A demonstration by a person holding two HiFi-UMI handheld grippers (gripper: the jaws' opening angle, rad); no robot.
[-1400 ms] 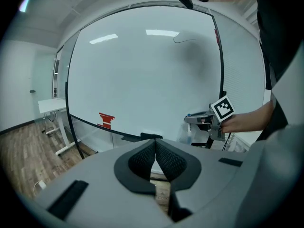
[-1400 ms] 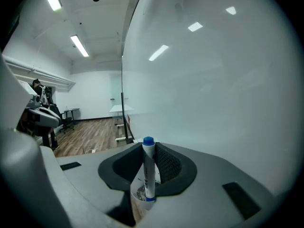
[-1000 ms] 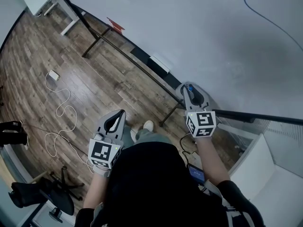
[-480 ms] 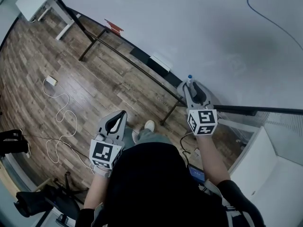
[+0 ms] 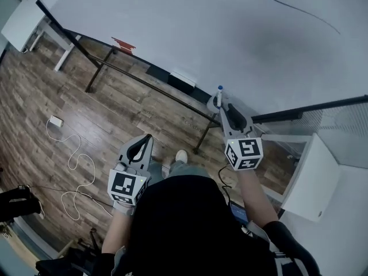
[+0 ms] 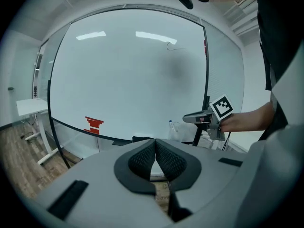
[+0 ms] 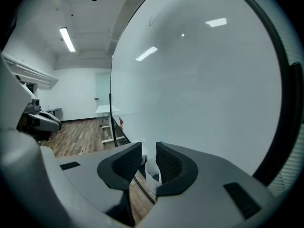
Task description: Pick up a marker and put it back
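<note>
A white marker (image 5: 219, 94) with a blue cap stands upright in a clear holder (image 5: 213, 106) at the foot of the whiteboard (image 5: 201, 27). My right gripper (image 5: 221, 104) is just behind it, tips by the marker's body. In the right gripper view the marker (image 7: 151, 169) shows white in the gap of the right gripper (image 7: 149, 148). The pads stand apart from it. Those jaws have just opened wide and then closed back a little. The left gripper view shows the marker (image 6: 171, 126) ahead of the right gripper (image 6: 186, 119). My left gripper (image 5: 148, 138) hangs low over the floor, shut (image 6: 155, 141) on nothing.
A black rail runs along the whiteboard's lower edge, carrying an eraser (image 5: 183, 79) and a red clip (image 5: 123, 43). A white cabinet (image 5: 313, 177) stands at the right. On the wooden floor lies a white cable (image 5: 75, 160), and a white table (image 5: 26, 22) stands far left.
The marker's blue cap sat between the right jaws a second ago; now it stands beyond their tips. The right gripper has risen slightly. The left gripper has stayed put.
</note>
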